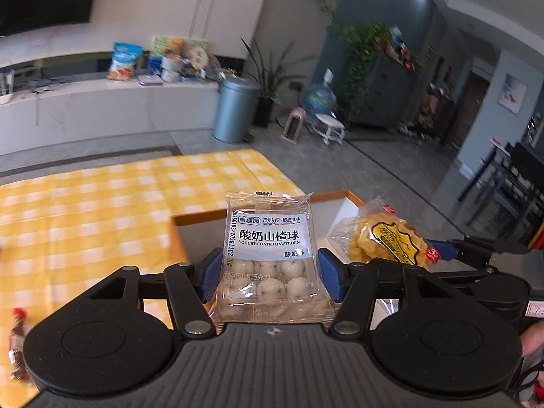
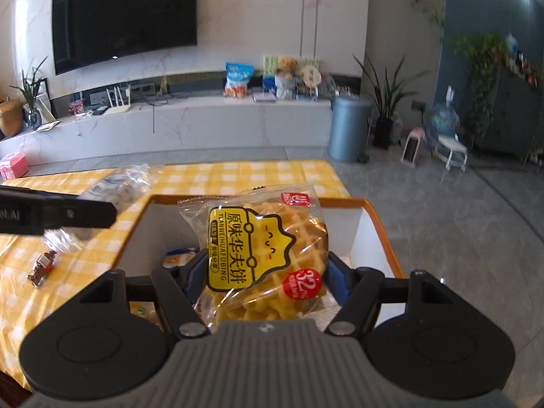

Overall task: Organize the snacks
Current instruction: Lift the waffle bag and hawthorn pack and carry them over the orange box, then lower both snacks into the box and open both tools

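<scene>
The left gripper (image 1: pixel 268 275) has its fingers clamped on a yogurt-coated hawthorn packet (image 1: pixel 268 258); the right gripper's (image 2: pixel 267 272) fingers pinch a waffle packet (image 2: pixel 268 255). Both packets hang above the orange-rimmed box (image 2: pixel 374 234) on the checkered desk (image 2: pixel 238 173). Best to lower each well inside the box walls before letting go.

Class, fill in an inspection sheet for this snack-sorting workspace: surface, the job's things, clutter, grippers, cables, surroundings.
Surface: yellow checked tablecloth.
Job's things: hawthorn ball packet; waffle packet; orange-rimmed box, some snacks already inside.
Clutter: small wrapped candy and clear wrapper on the cloth.
Grippers: left gripper shut on the hawthorn ball packet; right gripper shut on the waffle packet above the box.
Cables: nothing seen on the table.
Surroundings: television, grey bin.
</scene>
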The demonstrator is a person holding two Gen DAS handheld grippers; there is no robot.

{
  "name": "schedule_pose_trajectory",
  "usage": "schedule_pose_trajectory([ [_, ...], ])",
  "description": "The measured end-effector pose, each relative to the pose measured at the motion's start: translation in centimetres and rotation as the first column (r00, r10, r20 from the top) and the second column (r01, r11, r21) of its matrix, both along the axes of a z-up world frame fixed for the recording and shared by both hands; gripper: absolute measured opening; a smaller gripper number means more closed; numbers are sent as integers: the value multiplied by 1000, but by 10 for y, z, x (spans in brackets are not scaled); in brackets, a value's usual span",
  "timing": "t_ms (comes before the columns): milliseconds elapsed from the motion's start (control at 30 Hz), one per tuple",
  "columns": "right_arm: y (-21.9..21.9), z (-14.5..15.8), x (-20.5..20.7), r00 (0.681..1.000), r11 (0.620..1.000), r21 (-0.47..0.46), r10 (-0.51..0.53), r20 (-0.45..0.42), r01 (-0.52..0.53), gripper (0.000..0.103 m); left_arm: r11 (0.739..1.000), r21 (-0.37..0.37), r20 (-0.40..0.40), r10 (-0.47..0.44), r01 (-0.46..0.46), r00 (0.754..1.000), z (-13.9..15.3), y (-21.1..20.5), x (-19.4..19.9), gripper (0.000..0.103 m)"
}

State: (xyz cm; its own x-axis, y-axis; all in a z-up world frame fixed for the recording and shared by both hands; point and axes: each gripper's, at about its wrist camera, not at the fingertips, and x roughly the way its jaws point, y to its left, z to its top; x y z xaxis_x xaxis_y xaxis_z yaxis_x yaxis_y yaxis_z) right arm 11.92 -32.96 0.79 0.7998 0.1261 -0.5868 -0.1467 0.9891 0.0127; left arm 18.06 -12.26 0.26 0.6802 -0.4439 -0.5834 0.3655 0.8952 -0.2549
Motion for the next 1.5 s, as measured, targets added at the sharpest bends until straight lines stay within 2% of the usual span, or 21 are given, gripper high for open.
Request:
schedule_pose_trajectory([
  [300, -19, -18, 42, 992, 1000, -28, 11, -127, -15, 68, 994, 91, -76, -53, 60, 996, -22, -35, 37, 68],
  [667, -21, -52, 89, 972, 989, -127, 43, -232, -74, 68, 984, 136, -137, -94, 113, 986, -45, -50, 61, 68],
  [833, -18, -58, 103, 963, 979, -170, 61, -264, -109, 69, 979, 166, -191, -87, 120, 978, -49, -57, 71, 69],
  [1000, -11, -61, 114, 957, 964, -223, 76, -281, -142, 69, 978, 166, -221, -91, 129, 971, -53, -62, 78, 69],
  [1233, -14, -65, 125, 947, 961, -237, 62, -314, -142, 69, 976, 149, -273, -114, 159, 955, -60, -67, 85, 70],
  [1500, -20, -70, 124, 936, 950, -270, 57, -348, -159, 70, 970, 166, -289, -125, 178, 949, -66, -72, 83, 70],
])
